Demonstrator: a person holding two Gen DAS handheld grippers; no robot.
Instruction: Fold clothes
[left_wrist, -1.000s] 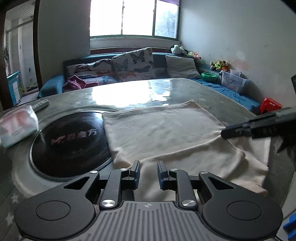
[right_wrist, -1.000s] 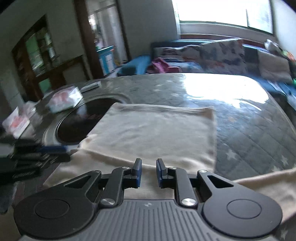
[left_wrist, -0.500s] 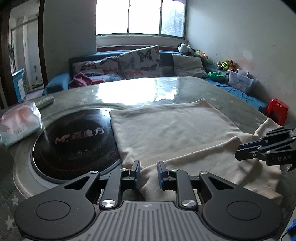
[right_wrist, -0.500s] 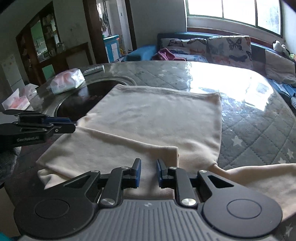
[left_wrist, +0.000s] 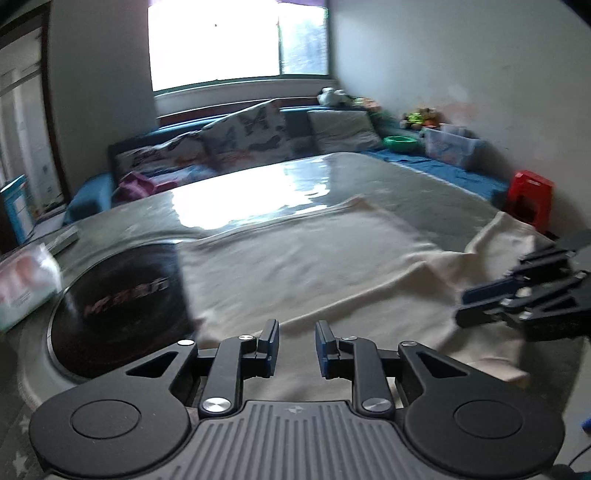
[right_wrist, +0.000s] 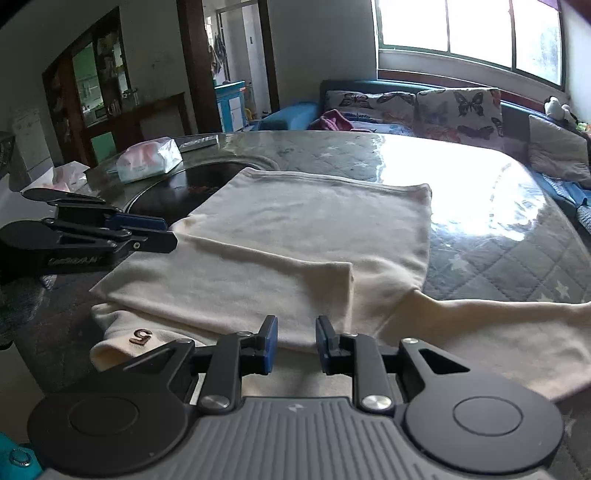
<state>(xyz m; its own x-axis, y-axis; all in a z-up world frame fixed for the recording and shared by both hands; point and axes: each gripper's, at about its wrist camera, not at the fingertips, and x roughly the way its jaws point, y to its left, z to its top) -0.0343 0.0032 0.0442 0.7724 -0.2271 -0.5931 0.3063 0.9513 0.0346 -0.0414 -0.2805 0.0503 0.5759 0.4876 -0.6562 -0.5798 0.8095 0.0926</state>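
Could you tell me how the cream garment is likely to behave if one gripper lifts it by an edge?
The cream garment would probably sag limply: its folded flap shows soft creases. It looks light. Its sleeve, trailing to one side, would likely dangle.

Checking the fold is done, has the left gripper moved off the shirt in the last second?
Yes. In the right wrist view, the left gripper has risen and advanced toward the black hotplate, jaws empty beside the shirt.

Right gripper (right_wrist: 292, 341) jaws parted, empty, above cream garment (right_wrist: 295, 236) (one sleeve folded across); left gripper (right_wrist: 155, 236) ahead-left at its edge; tissue pack (right_wrist: 149, 159) beyond
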